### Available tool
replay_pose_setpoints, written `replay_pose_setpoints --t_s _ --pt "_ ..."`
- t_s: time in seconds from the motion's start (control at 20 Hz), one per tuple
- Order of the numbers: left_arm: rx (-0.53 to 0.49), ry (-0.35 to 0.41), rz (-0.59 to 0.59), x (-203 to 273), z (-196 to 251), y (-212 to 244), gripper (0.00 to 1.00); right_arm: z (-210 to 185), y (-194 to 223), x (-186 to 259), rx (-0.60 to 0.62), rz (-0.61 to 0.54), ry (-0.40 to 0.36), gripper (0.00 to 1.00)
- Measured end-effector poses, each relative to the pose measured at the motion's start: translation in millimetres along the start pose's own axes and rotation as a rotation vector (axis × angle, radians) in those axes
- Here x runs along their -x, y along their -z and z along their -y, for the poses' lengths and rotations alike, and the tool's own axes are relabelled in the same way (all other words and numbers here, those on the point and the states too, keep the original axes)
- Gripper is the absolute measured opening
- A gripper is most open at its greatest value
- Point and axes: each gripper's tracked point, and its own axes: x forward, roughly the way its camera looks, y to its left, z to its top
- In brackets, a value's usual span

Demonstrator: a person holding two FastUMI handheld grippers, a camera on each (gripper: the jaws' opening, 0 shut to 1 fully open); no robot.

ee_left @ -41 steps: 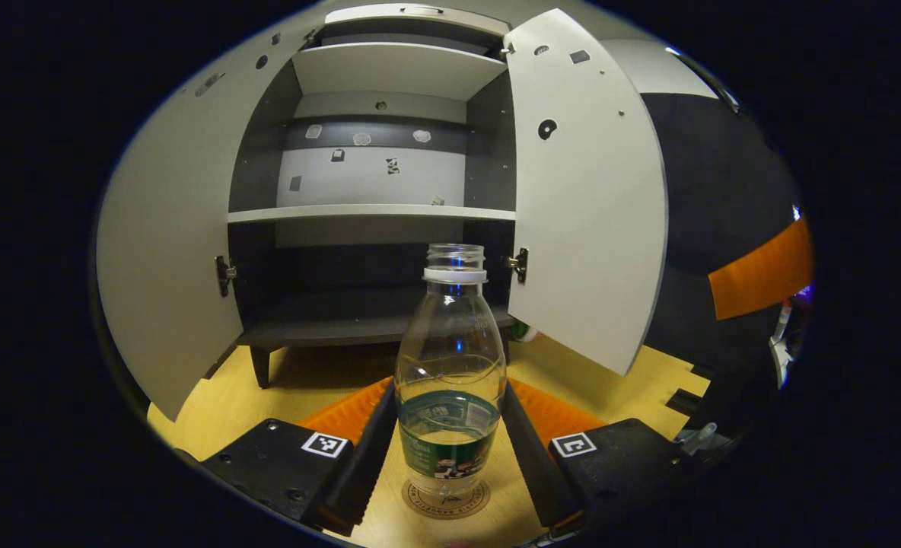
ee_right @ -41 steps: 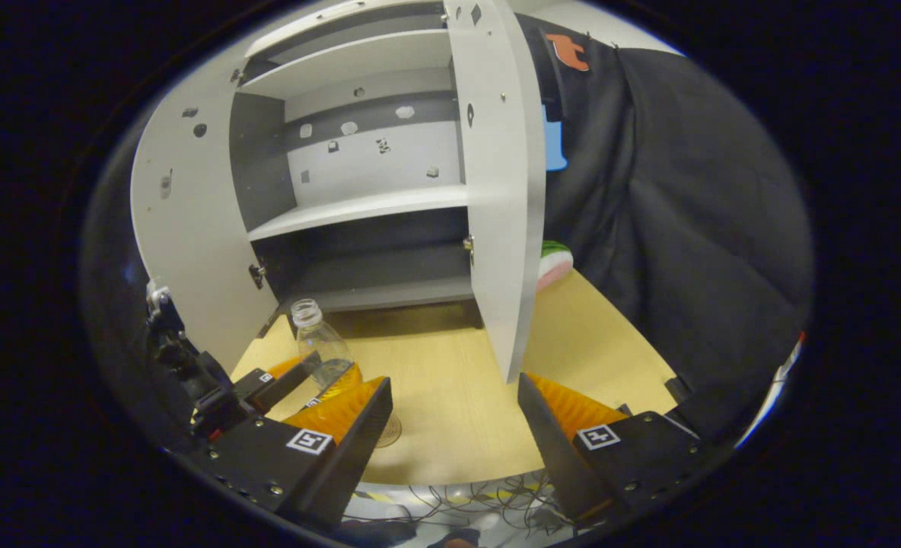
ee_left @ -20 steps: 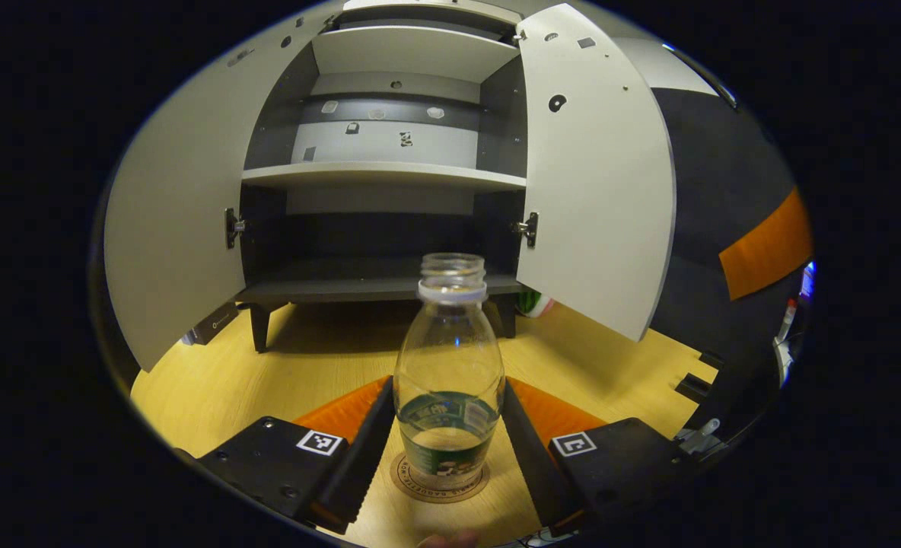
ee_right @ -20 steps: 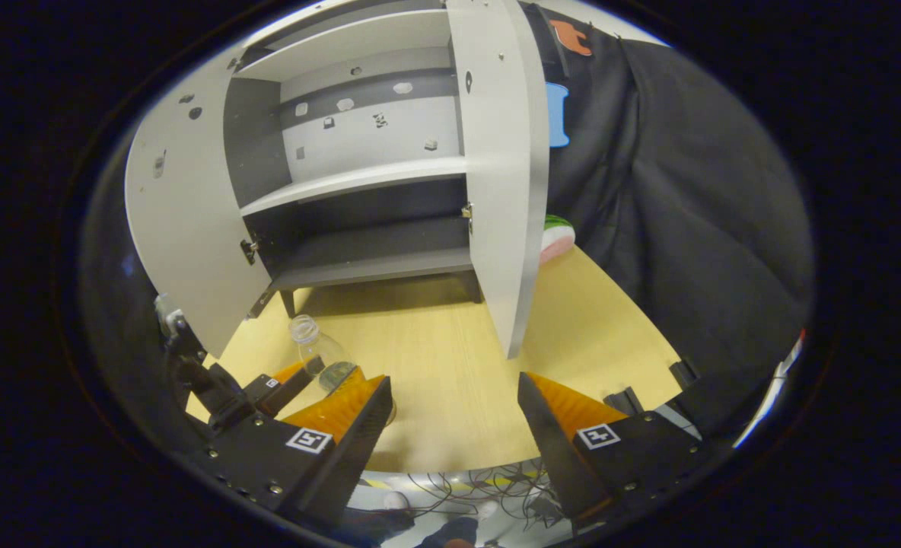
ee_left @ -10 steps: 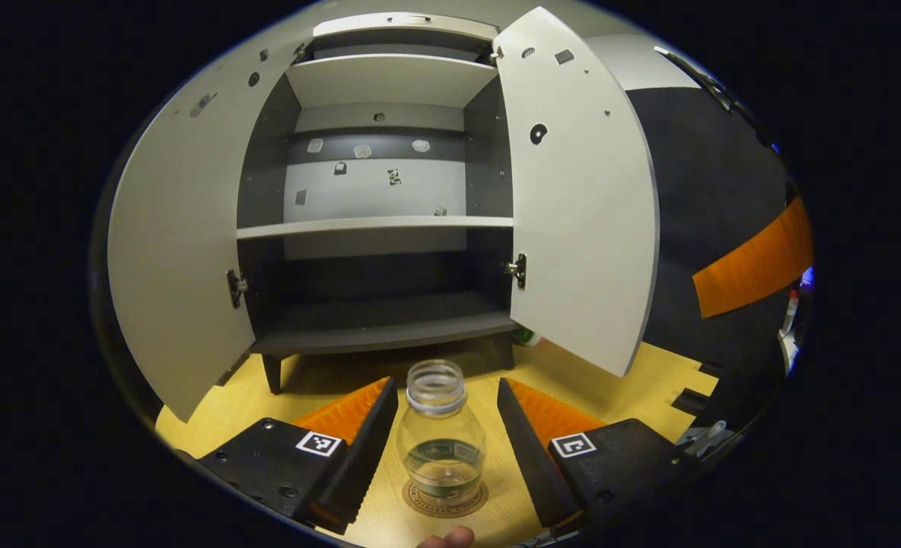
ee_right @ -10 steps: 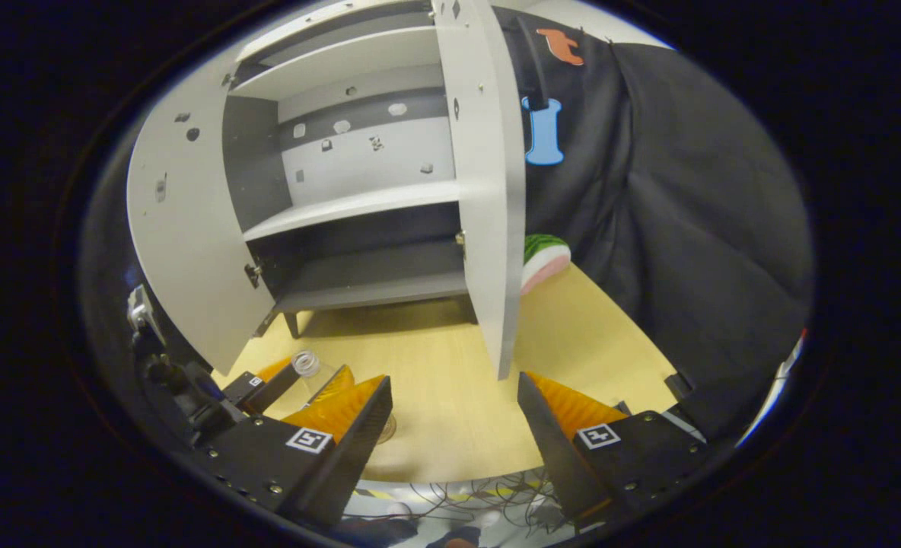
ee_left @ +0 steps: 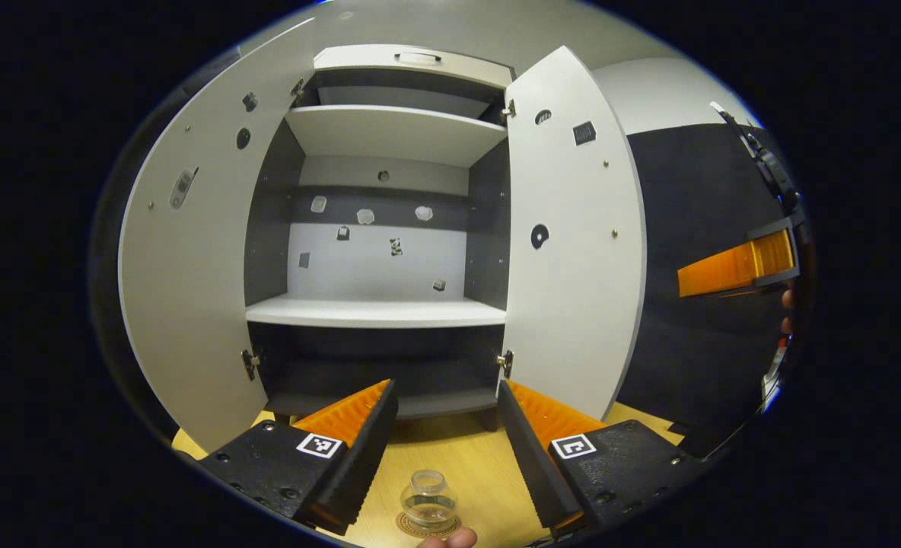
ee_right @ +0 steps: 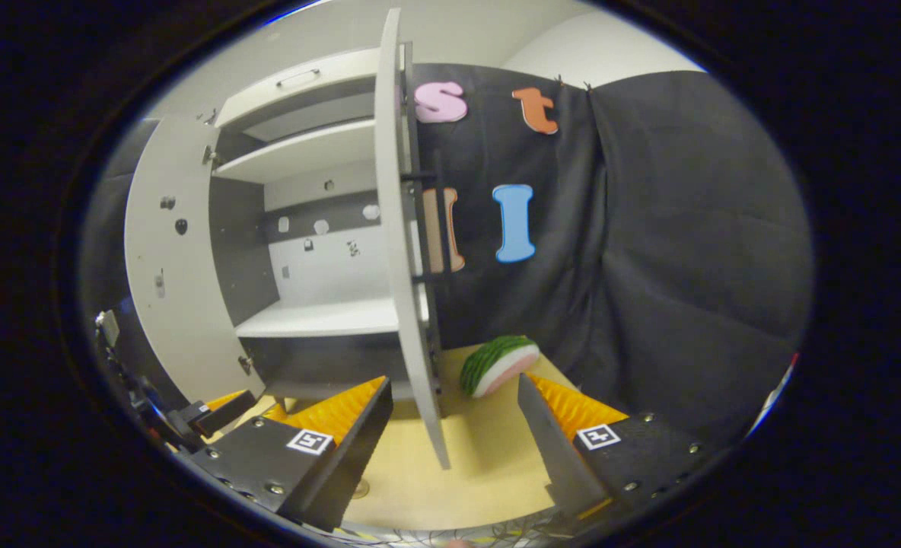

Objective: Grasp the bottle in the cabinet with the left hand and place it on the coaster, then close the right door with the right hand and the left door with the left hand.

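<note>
The clear, capless bottle (ee_left: 429, 498) stands upright on the round coaster (ee_left: 409, 527) on the wooden table, low in the left gripper view. My left gripper (ee_left: 447, 430) hangs open above and behind it, touching nothing. The cabinet (ee_left: 378, 312) has both doors open: left door (ee_left: 192, 289) and right door (ee_left: 572, 259). In the right gripper view my right gripper (ee_right: 450, 415) is open, with the right door (ee_right: 405, 266) edge-on just ahead between its fingers. The left gripper (ee_right: 207, 415) sits at the lower left there.
A watermelon-slice toy (ee_right: 500, 365) lies on the table (ee_right: 481, 457) right of the cabinet, near the black cloth wall. The right door has a dark bar handle (ee_right: 429, 228) on its outer face. A fingertip (ee_left: 450, 539) shows at the bottom edge. Cabinet shelves hold nothing.
The left gripper opened, let go of the bottle on the coaster, then rose and drew back. The right gripper rose and swung right, so the right door now appears edge-on.
</note>
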Motion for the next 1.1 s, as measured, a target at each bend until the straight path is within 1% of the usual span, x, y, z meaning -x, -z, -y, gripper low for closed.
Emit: replay_pose_setpoints --t_s 0.05,0.1,0.15,0.2,0.25,0.45,0.5,0.55,0.6,0.7,0.8,0.9,1.0,1.1 --pt "-0.007 -0.002 0.011 0 1 -11 0.85 2 -13 -6 -0.008 0.020 -0.015 1.00" --pt "-0.022 -0.006 0.020 1 1 -20 0.85 4 -26 -14 -0.019 0.039 -0.030 1.00" --pt "-0.036 -0.013 0.035 2 -1 -29 0.82 8 -34 -23 -0.029 0.055 -0.045 1.00" --pt "-0.054 -0.023 0.047 3 -3 -36 0.86 10 -41 -31 -0.036 0.070 -0.058 1.00" --pt "-0.072 -0.036 0.052 4 -6 -39 0.87 12 -45 -39 -0.038 0.074 -0.069 1.00" --pt "-0.106 -0.090 0.023 13 -22 -35 0.87 9 -48 -59 -0.034 0.065 -0.127 1.00" --pt "-0.104 -0.107 0.013 14 -27 -32 0.87 7 -50 -61 -0.031 0.073 -0.137 1.00" --pt "-0.101 -0.122 0.002 15 -32 -30 0.87 6 -52 -64 -0.024 0.078 -0.145 0.98" --pt "-0.095 -0.136 -0.009 15 -36 -27 0.87 7 -52 -67 -0.013 0.076 -0.149 1.00" --pt "-0.080 -0.155 -0.038 14 -44 -21 0.87 6 -51 -70 -0.006 0.067 -0.159 1.00" --pt "-0.069 -0.177 -0.040 13 -53 -23 0.87 1 -51 -69 -0.006 0.062 -0.178 1.00" --pt "-0.070 -0.195 -0.040 12 -61 -25 0.87 -2 -52 -70 0.006 0.066 -0.191 0.98" --pt "-0.071 -0.208 -0.044 12 -66 -25 0.87 -11 -51 -70 0.019 0.067 -0.211 0.98" --pt "-0.066 -0.217 -0.045 12 -69 -27 0.87 -28 -48 -70 0.020 0.063 -0.255 0.98"
